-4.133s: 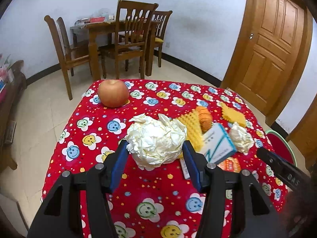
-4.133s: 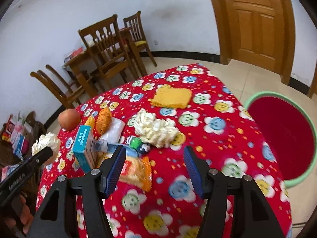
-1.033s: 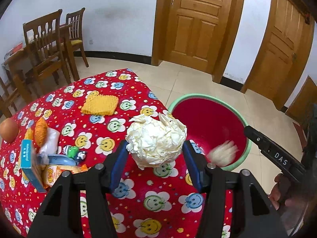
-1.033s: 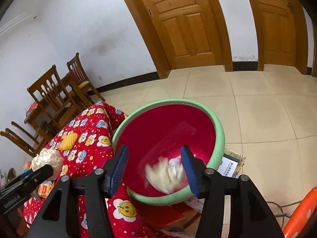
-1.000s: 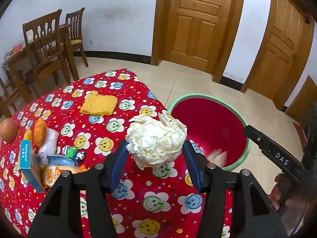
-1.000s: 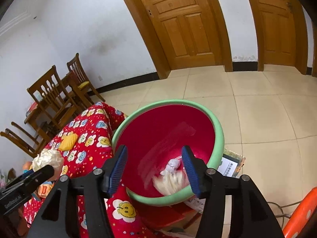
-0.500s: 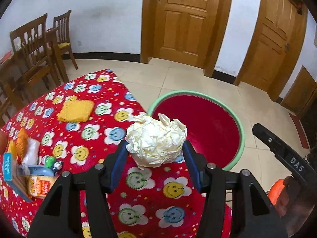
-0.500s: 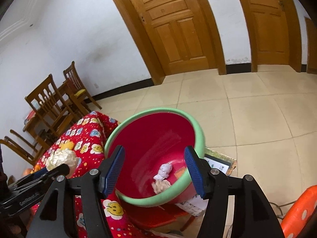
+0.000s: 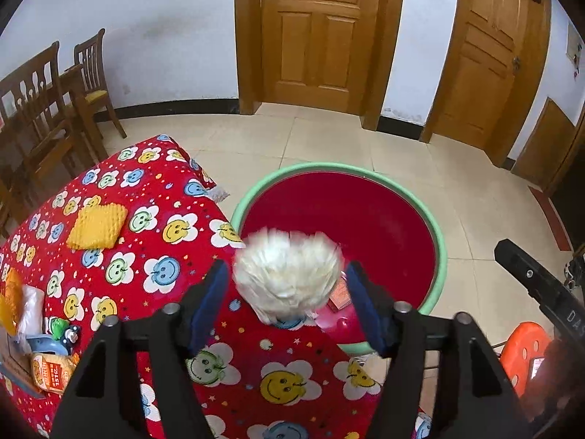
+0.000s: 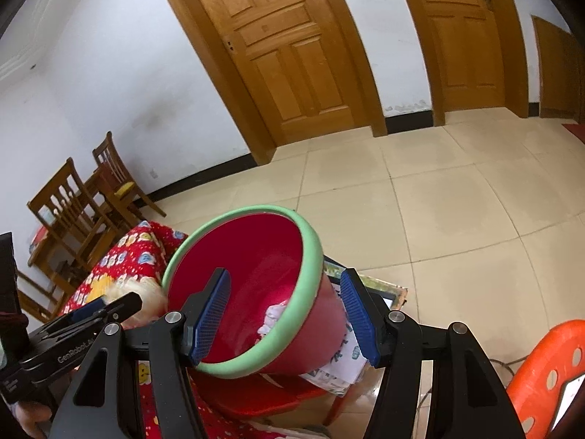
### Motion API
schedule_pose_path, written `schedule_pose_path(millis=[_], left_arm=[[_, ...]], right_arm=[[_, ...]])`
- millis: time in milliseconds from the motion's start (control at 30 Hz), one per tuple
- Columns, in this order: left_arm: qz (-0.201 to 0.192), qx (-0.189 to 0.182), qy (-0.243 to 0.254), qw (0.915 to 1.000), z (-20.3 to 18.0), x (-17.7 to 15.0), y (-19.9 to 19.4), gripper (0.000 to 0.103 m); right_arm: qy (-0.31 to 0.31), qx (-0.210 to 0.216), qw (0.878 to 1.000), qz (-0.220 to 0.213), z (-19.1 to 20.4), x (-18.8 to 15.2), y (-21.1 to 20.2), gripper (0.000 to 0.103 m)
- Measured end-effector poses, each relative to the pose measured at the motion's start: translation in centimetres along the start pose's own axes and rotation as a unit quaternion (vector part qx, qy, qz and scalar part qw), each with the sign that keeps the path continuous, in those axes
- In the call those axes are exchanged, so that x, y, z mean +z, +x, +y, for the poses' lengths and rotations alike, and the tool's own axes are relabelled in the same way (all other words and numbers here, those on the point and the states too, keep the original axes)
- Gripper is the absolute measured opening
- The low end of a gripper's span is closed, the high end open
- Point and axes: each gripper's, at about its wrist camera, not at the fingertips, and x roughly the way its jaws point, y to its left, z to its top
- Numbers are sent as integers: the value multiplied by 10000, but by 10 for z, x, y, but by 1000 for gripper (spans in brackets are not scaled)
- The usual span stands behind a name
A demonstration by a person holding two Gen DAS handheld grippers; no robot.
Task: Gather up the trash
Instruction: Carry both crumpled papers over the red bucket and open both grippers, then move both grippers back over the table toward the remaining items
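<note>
A crumpled white paper ball (image 9: 289, 278) is blurred between the spread fingers of my left gripper (image 9: 287, 292), touching neither pad, at the table corner beside the red bin with a green rim (image 9: 437, 234). The left gripper is open. In the right wrist view the ball (image 10: 140, 294) shows blurred beside the bin (image 10: 307, 256), which holds white crumpled trash (image 10: 272, 316). My right gripper (image 10: 283, 314) is open and empty, in front of the bin.
The table with the red smiley-face cloth (image 9: 153, 226) carries a yellow sponge (image 9: 97, 226), snack packets (image 9: 47, 369), a small green toy (image 9: 58, 327). An orange stool (image 10: 548, 373) stands at right. Wooden chairs (image 9: 44, 109) and doors (image 9: 318, 36) stand behind.
My left gripper has opened and let go of the paper ball, which now blurs as it drops. Both grippers have swung further toward the bin. The right gripper's earlier trash lies in the bin.
</note>
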Motion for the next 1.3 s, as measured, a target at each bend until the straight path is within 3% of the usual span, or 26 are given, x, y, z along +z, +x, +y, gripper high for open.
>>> schedule_pose_path(millis=[67,633,1300], left_arm=[[-53,43,16,10000,-2,0,-3,77],[-152,178,-338,9992,22,-20,-42,78],[-551,827,-1075,9892,99,-61,-118,78]], right_arm=[[22,2,10000,-1,0,0,-1,64],[-134,251,9996,-16,21,-6,-20,64],[-757,801,9934,319,90,-38,-34,64]])
